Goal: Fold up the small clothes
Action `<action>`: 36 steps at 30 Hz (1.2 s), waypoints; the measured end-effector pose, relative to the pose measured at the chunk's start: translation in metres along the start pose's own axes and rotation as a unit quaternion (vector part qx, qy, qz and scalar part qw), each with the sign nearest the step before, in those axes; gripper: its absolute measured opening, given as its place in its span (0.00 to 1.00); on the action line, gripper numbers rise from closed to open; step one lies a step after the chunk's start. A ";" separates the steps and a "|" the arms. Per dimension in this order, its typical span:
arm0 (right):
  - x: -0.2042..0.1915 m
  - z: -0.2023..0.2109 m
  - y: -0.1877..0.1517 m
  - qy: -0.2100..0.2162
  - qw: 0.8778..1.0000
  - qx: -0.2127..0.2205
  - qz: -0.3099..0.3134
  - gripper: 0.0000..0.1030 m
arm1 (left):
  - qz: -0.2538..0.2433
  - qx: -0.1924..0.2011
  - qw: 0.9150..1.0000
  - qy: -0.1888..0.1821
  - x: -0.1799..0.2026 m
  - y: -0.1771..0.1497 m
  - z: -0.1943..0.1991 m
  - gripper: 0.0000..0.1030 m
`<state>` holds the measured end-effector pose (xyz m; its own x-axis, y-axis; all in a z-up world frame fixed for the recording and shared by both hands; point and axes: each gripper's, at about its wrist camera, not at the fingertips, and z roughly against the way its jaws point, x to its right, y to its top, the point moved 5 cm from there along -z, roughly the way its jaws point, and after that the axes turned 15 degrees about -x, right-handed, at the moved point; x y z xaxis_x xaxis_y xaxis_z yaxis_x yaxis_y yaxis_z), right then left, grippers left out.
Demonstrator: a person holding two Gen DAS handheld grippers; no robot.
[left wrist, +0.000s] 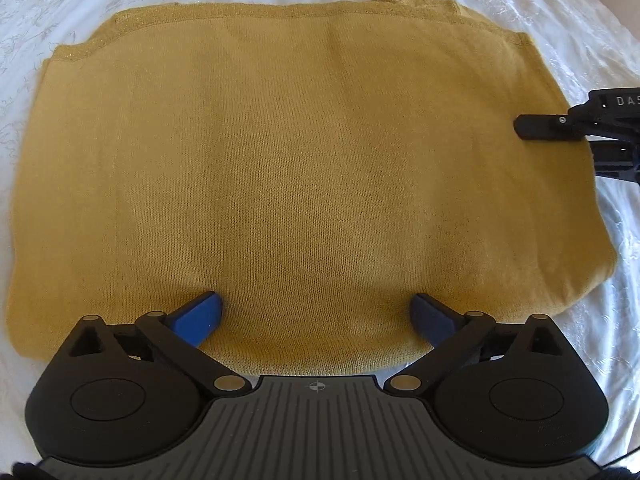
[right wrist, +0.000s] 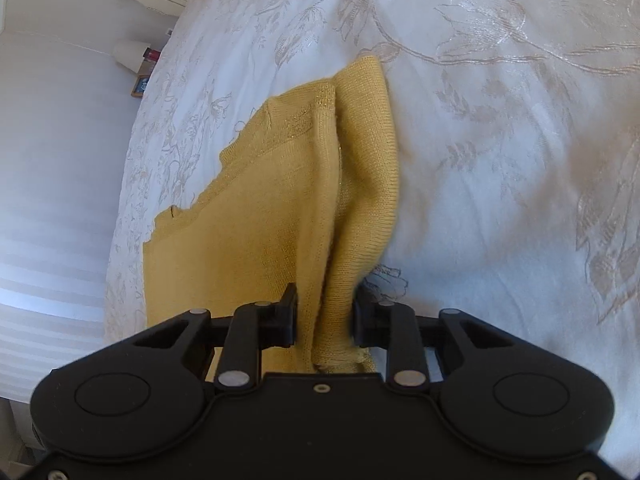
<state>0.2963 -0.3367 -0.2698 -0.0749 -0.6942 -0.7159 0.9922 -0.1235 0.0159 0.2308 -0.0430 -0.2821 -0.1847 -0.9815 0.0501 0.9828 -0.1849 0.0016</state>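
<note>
A mustard-yellow knit garment [left wrist: 304, 168] lies folded flat on the white bedspread [left wrist: 60, 12]. My left gripper [left wrist: 316, 316] is open, its blue fingertips [left wrist: 200, 316] resting on the garment's near edge, nothing between them. My right gripper [right wrist: 324, 316] is shut on the garment's edge [right wrist: 340, 280], with bunched layers between its black fingers. In the left wrist view the right gripper [left wrist: 548, 128] shows at the garment's right edge. In the right wrist view the garment [right wrist: 256, 208] stretches away from the fingers.
The white embroidered bedspread [right wrist: 500, 140] covers the whole surface. The bed's left edge drops to a white wall. A nightstand with a white cup [right wrist: 130, 53] and small items stands far back left.
</note>
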 end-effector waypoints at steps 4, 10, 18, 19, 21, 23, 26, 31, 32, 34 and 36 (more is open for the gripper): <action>-0.026 0.002 -0.002 -0.051 0.999 0.006 0.015 0.27 | 0.004 0.017 1.000 -0.008 -0.011 -0.004 0.020 0.76; -0.083 0.011 -0.003 -0.087 0.995 0.014 0.055 0.26 | -0.002 0.080 0.996 0.029 -0.048 -0.021 0.065 0.74; -0.169 -0.008 -0.003 -0.089 0.993 0.019 0.078 0.26 | 0.027 0.106 0.994 0.018 -0.114 -0.025 0.100 0.74; -0.179 -0.013 -0.002 -0.084 0.993 0.019 0.080 0.26 | 0.034 0.107 0.994 0.013 -0.124 -0.027 0.102 0.74; -0.199 -0.027 -0.002 -0.076 0.994 0.018 0.082 0.26 | 0.044 0.108 0.993 0.007 -0.140 -0.032 0.105 0.74; -0.217 -0.044 -0.002 -0.071 0.994 0.015 0.085 0.26 | 0.051 0.109 0.993 0.003 -0.154 -0.037 0.108 0.74; -0.244 -0.074 -0.002 -0.066 0.993 0.003 0.093 0.25 | 0.054 0.104 0.993 -0.001 -0.176 -0.042 0.107 0.74; -0.275 -0.128 -0.003 -0.081 0.991 -0.026 0.103 0.26 | 0.058 0.092 0.994 -0.001 -0.204 -0.053 0.102 0.74; -0.278 -0.137 -0.004 -0.087 0.990 -0.032 0.105 0.26 | 0.061 0.090 0.994 -0.003 -0.209 -0.054 0.102 0.74; -0.283 -0.155 -0.005 -0.101 0.988 -0.042 0.106 0.26 | 0.067 0.086 0.994 -0.008 -0.217 -0.057 0.100 0.74; -0.288 -0.171 -0.008 -0.119 0.985 -0.050 0.110 0.26 | 0.075 0.081 0.994 -0.013 -0.224 -0.059 0.097 0.74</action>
<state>0.3266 -0.0142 -0.1827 0.1338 -0.8445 -0.5185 0.9910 0.1111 0.0748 0.2153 0.1930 -0.1968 -0.0384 -0.9954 0.0878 0.9880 -0.0246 0.1528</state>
